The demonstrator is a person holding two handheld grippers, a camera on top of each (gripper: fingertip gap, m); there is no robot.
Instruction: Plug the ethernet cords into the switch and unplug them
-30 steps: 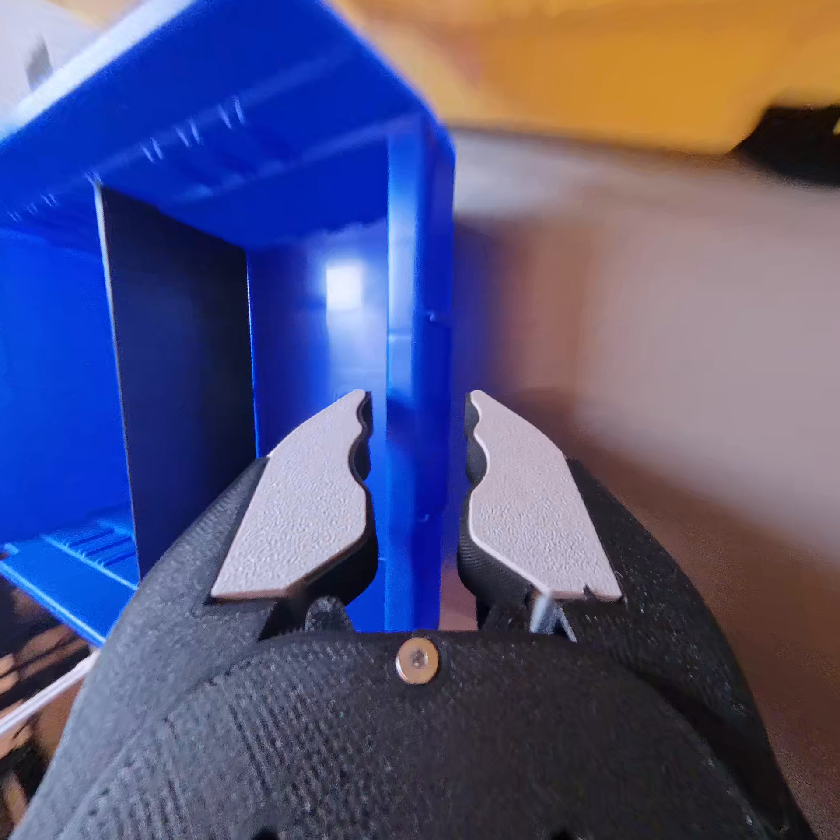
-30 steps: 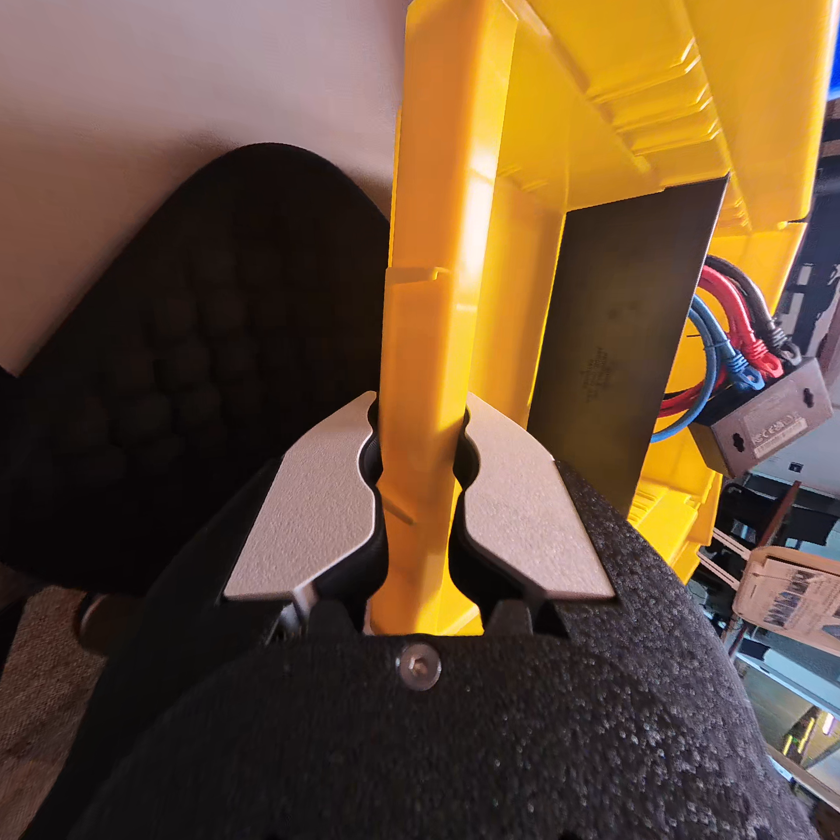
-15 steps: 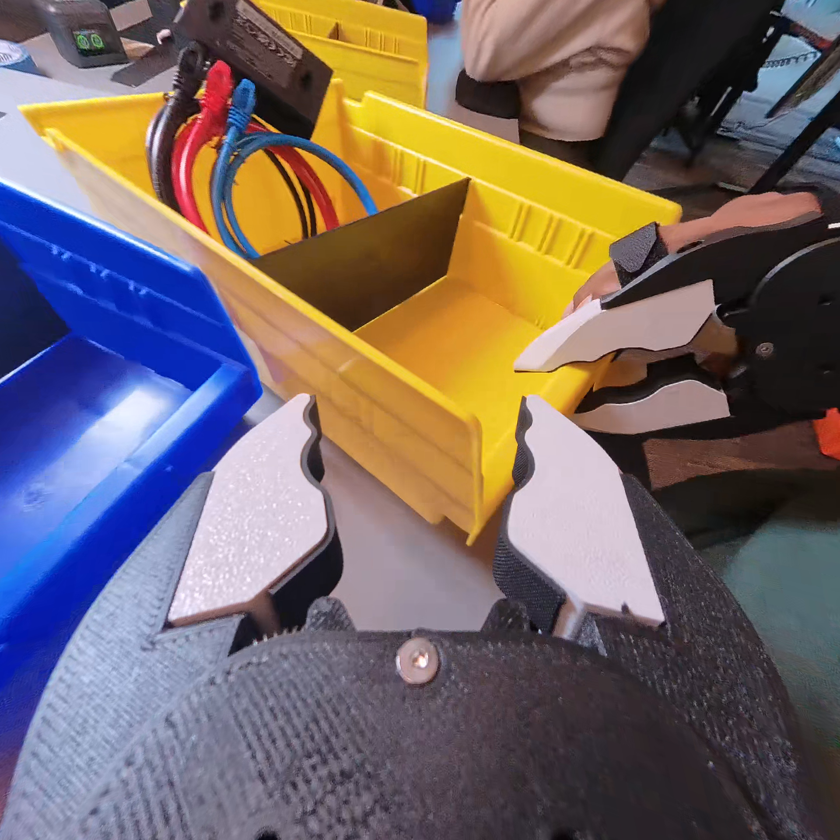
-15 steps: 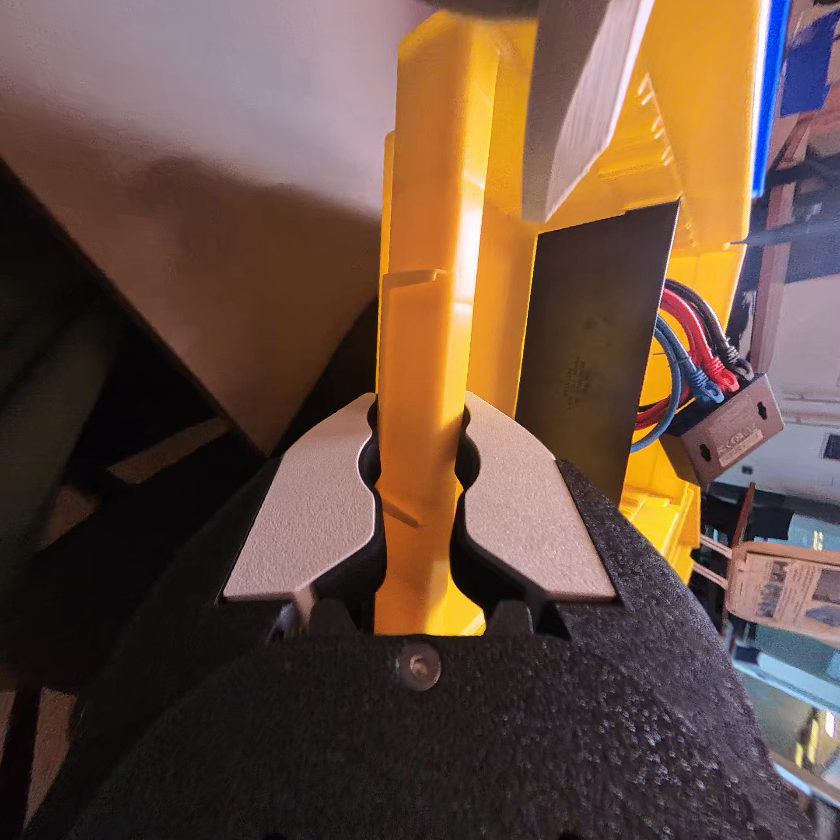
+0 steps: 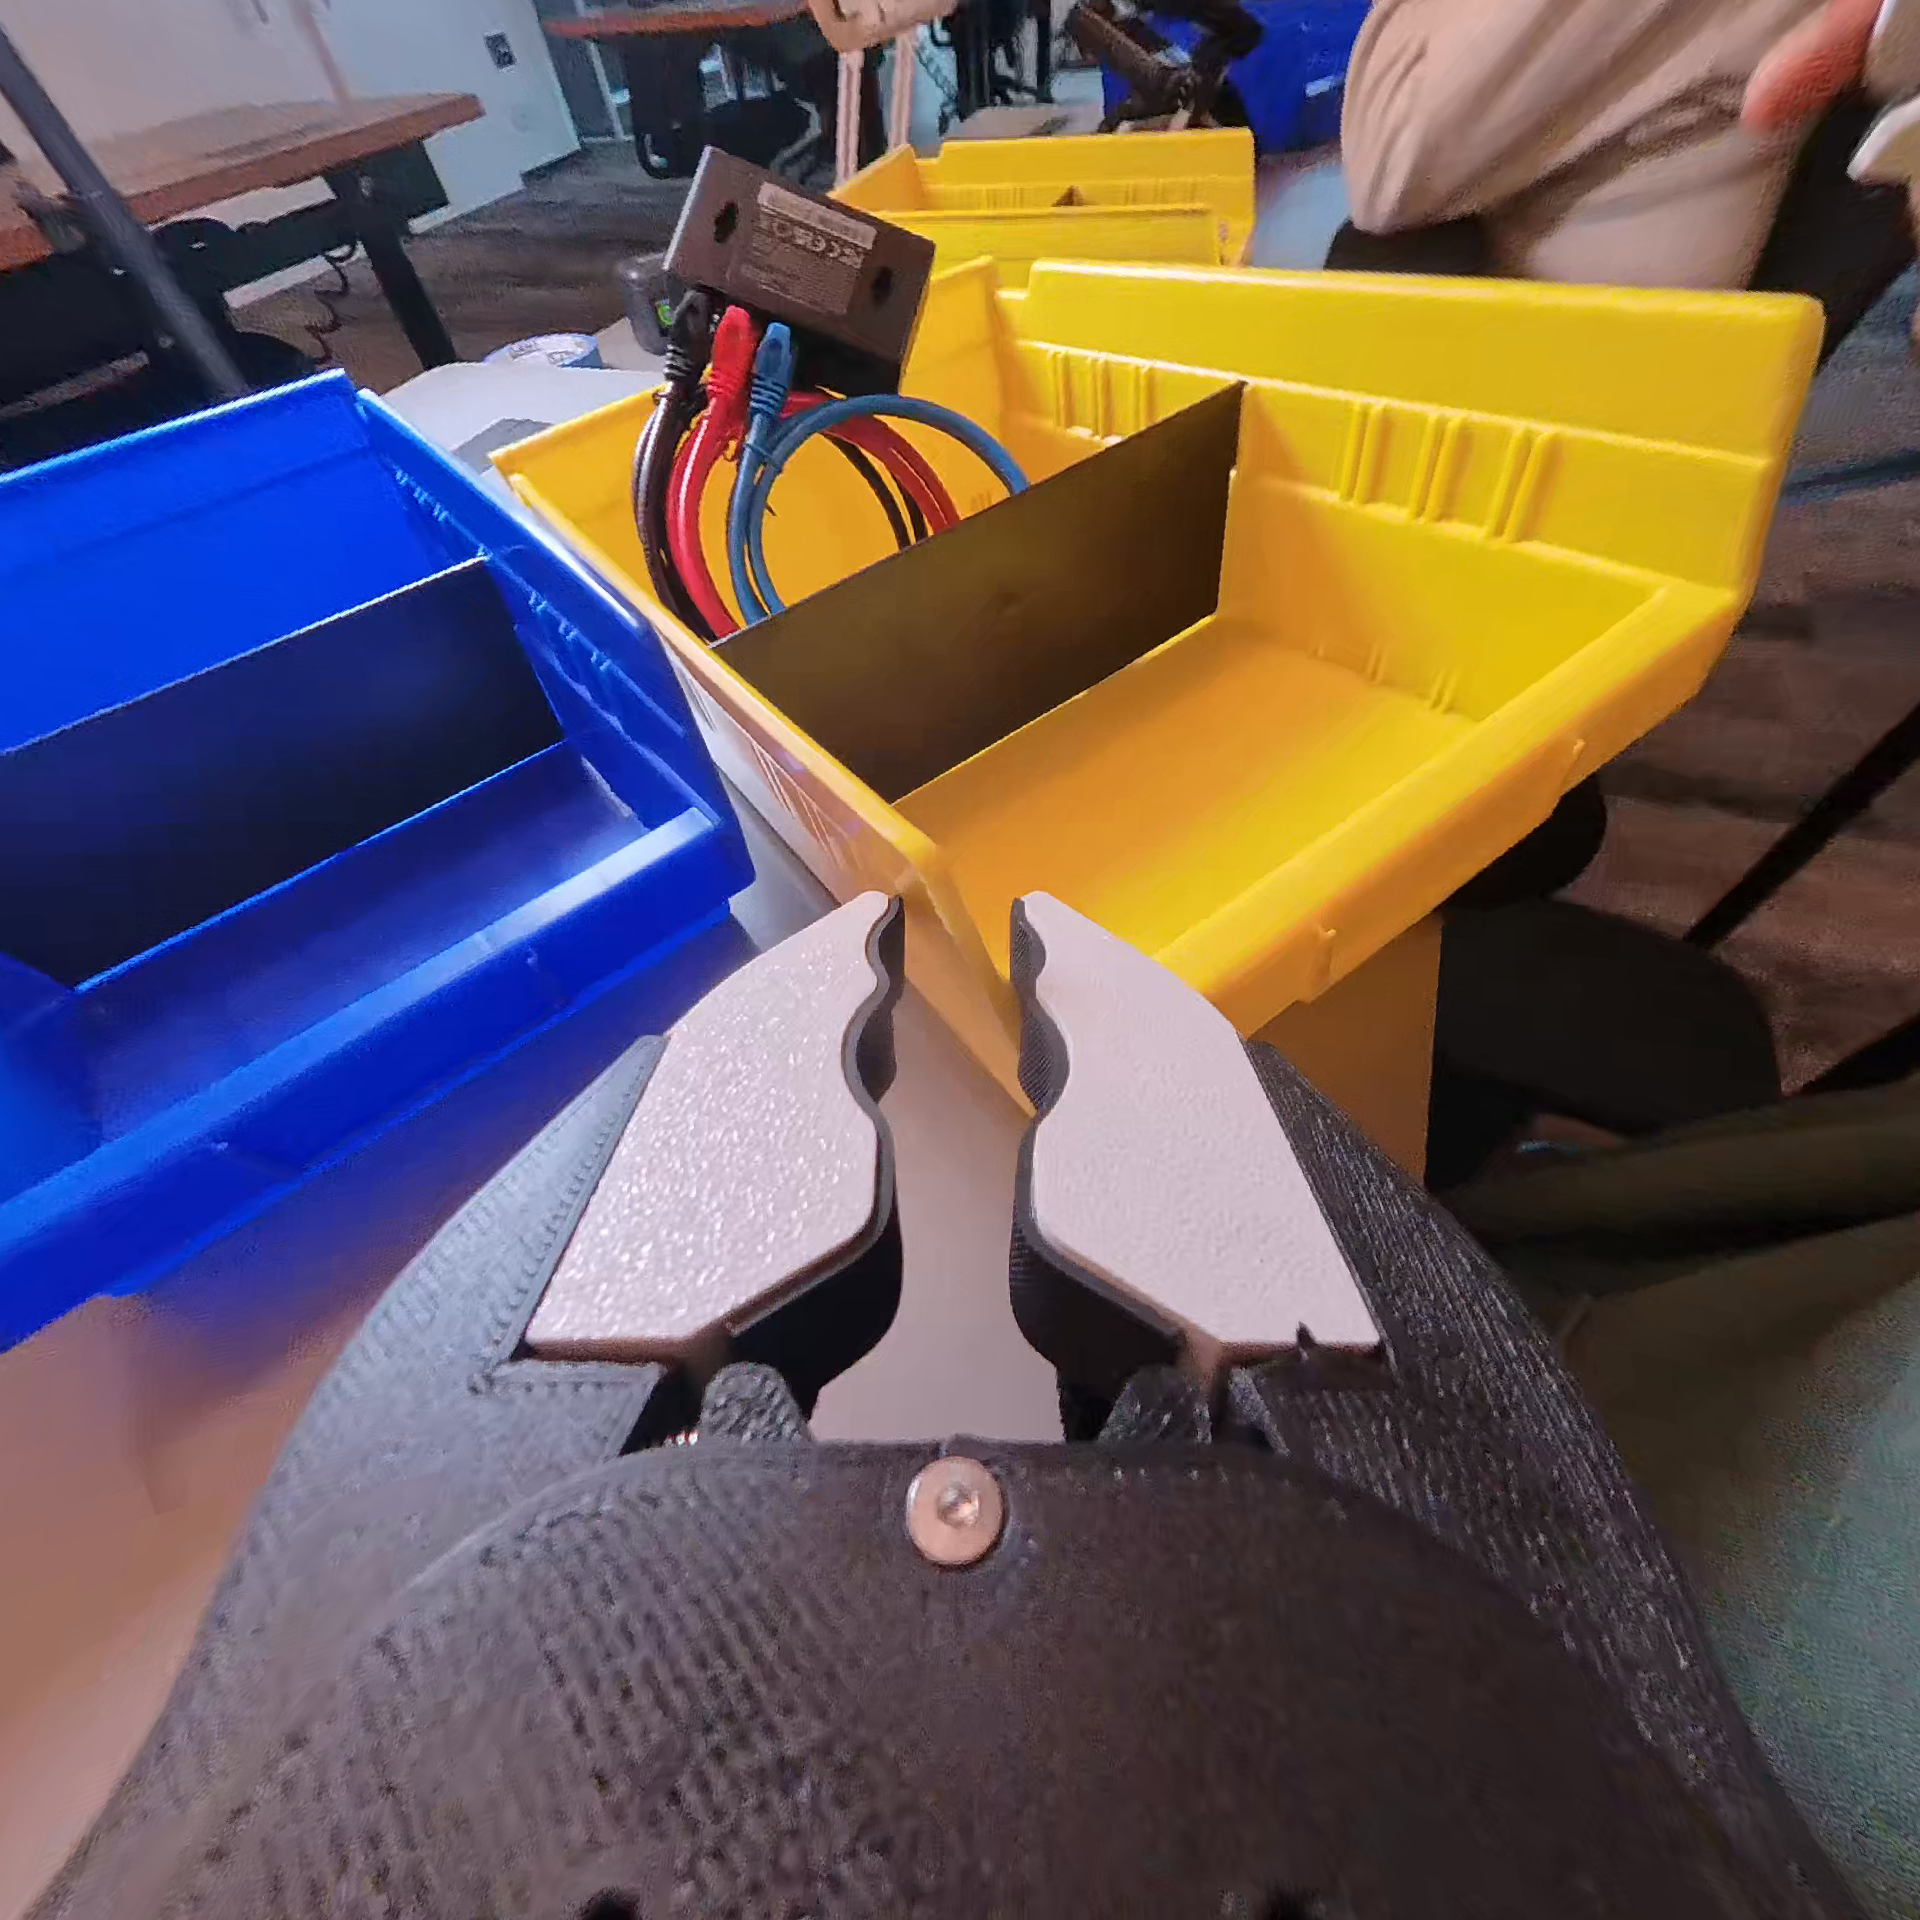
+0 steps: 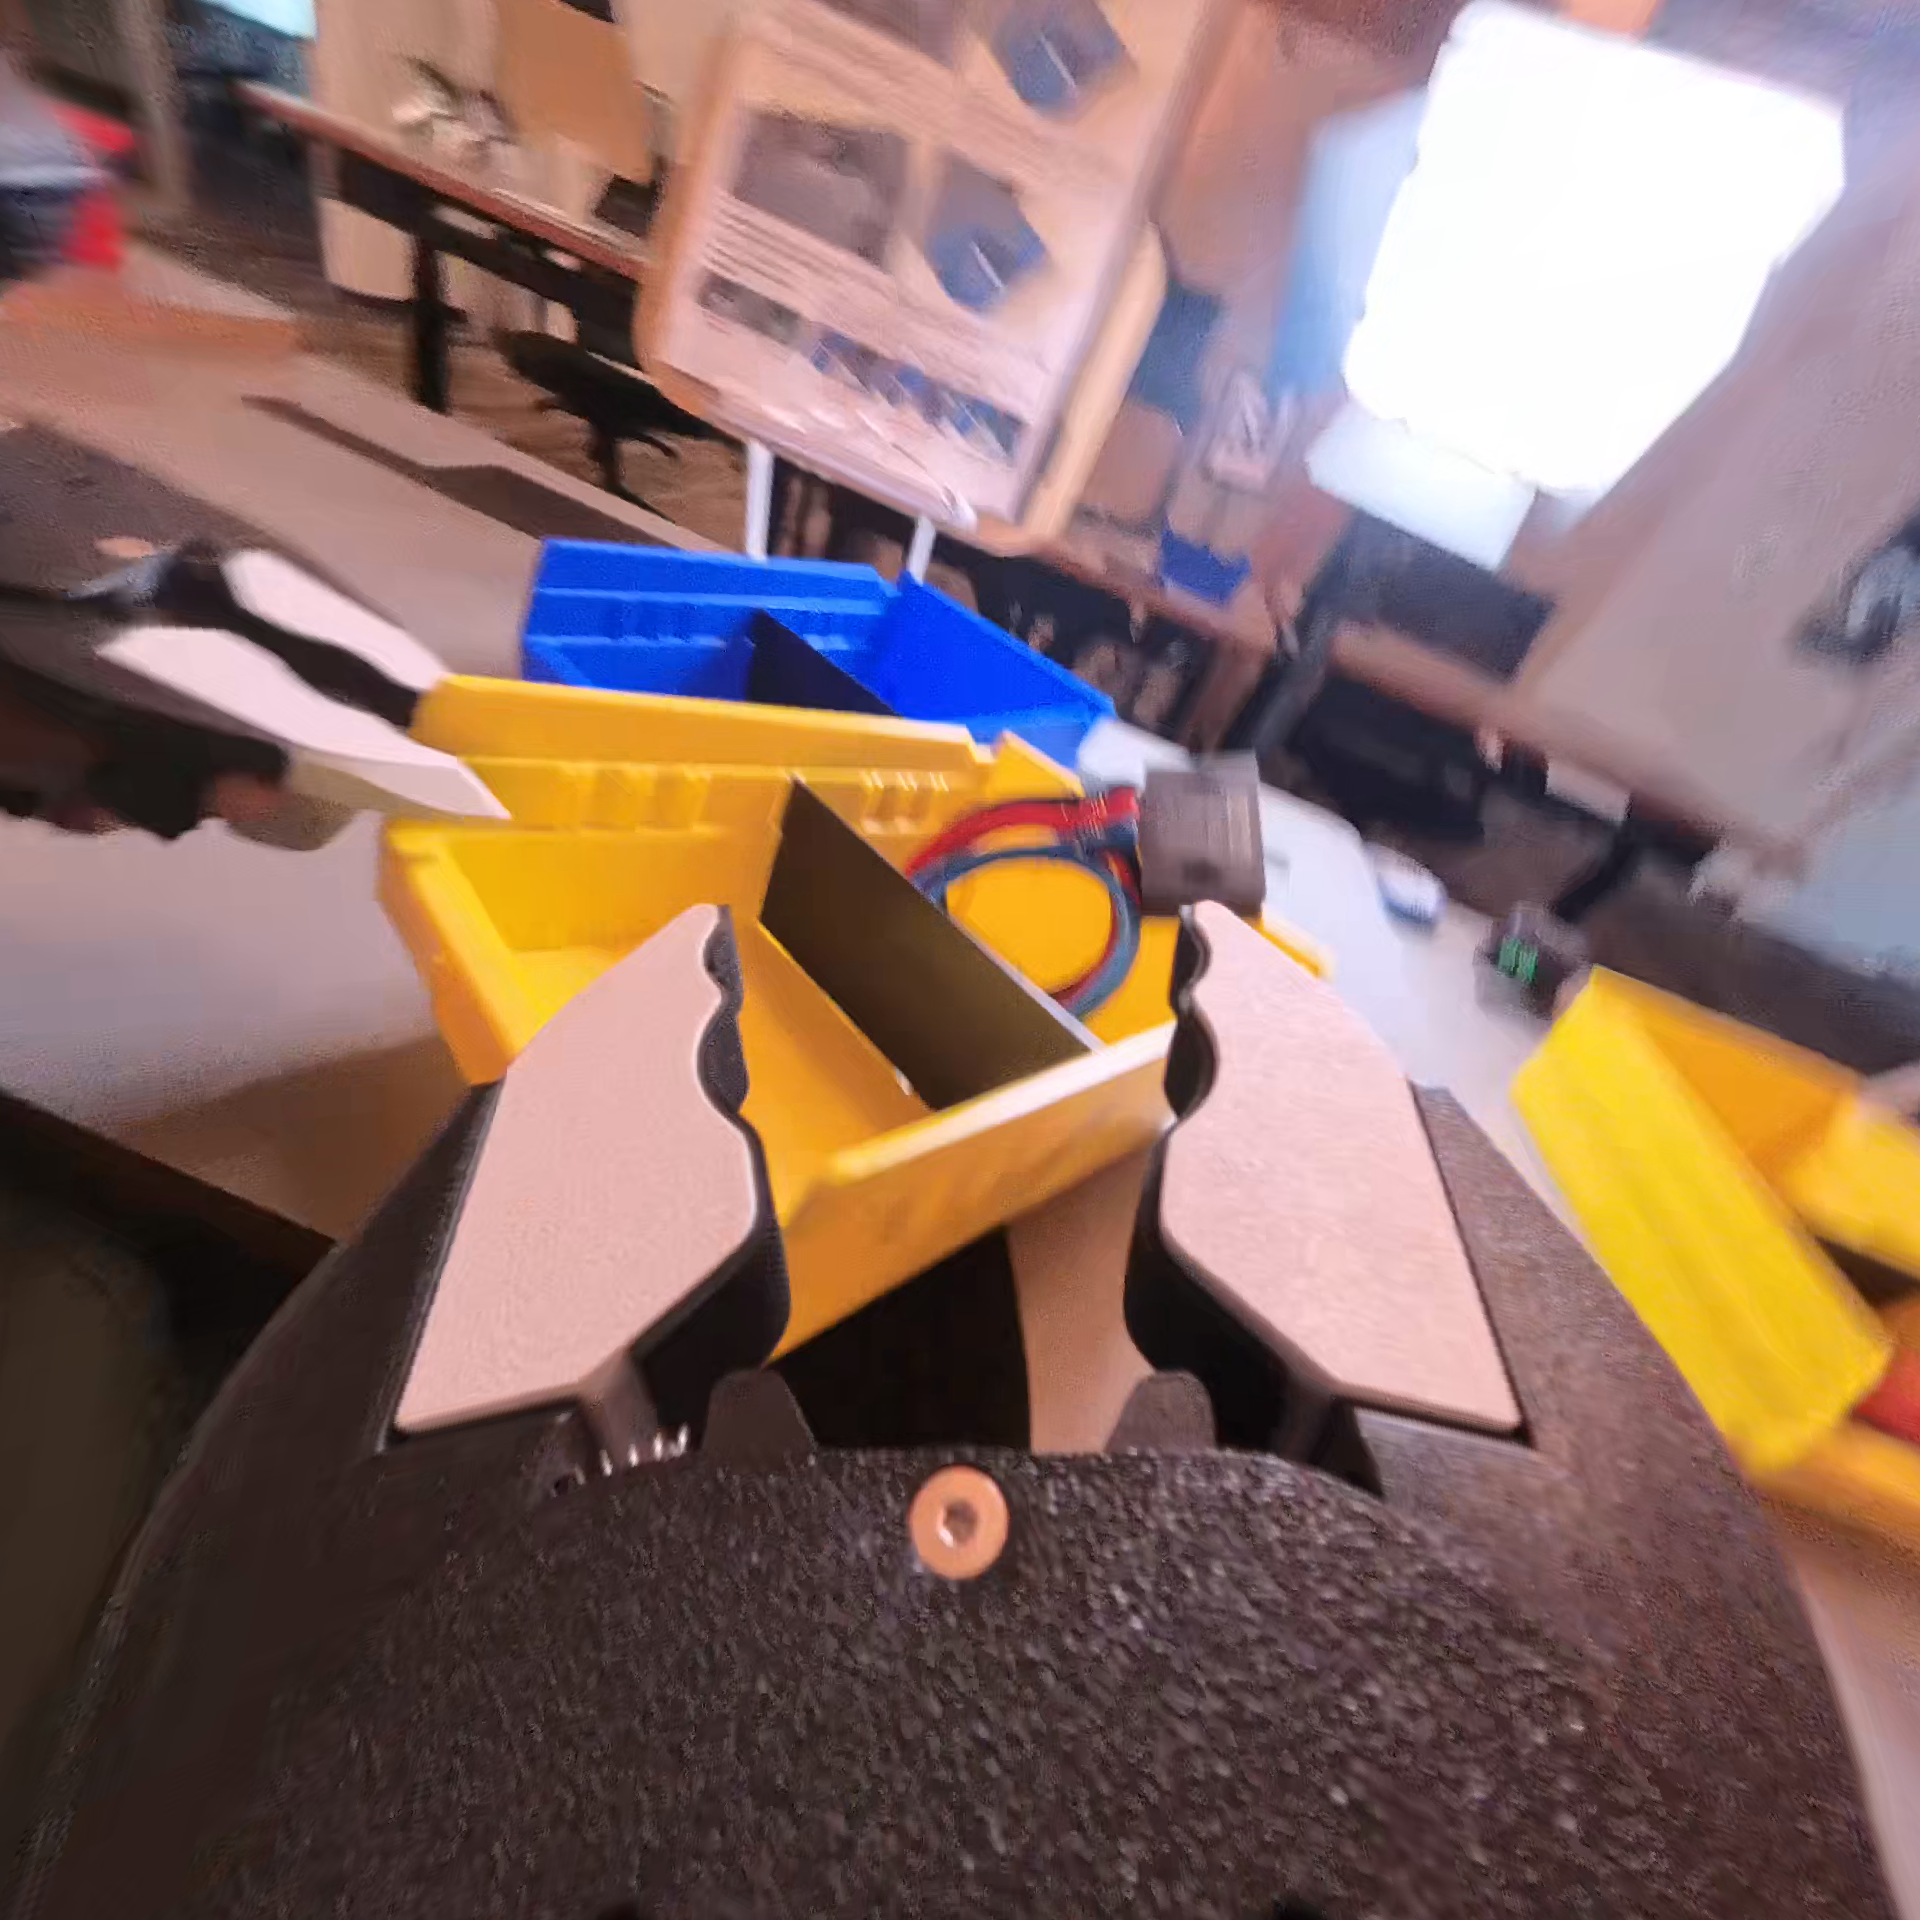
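A black switch (image 5: pixel 800 260) sits tilted at the far end of a yellow bin (image 5: pixel 1455 582), with a black, a red (image 5: pixel 717 447) and a blue ethernet cord (image 5: pixel 769 416) plugged into it and looping down behind a black divider (image 5: pixel 987 623). My left gripper (image 5: pixel 956 914) is closed on the bin's near corner wall. In the right wrist view the switch (image 6: pixel 1200 842) and cords show blurred. My right gripper (image 6: pixel 954 925) is wide open and empty, just back from the bin's end wall (image 6: pixel 987 1143).
A blue bin (image 5: pixel 312 779) with a dark divider stands left of the yellow one. More yellow bins stand behind (image 5: pixel 1091 187) and to the right (image 6: pixel 1714 1195). A person in a beige top (image 5: pixel 1558 125) sits beyond. The bin overhangs the table's corner.
My left gripper left the blue bin's wall, swung to the yellow bin and closed on its corner. My right gripper let go of the yellow bin's wall, opened wide and drew back.
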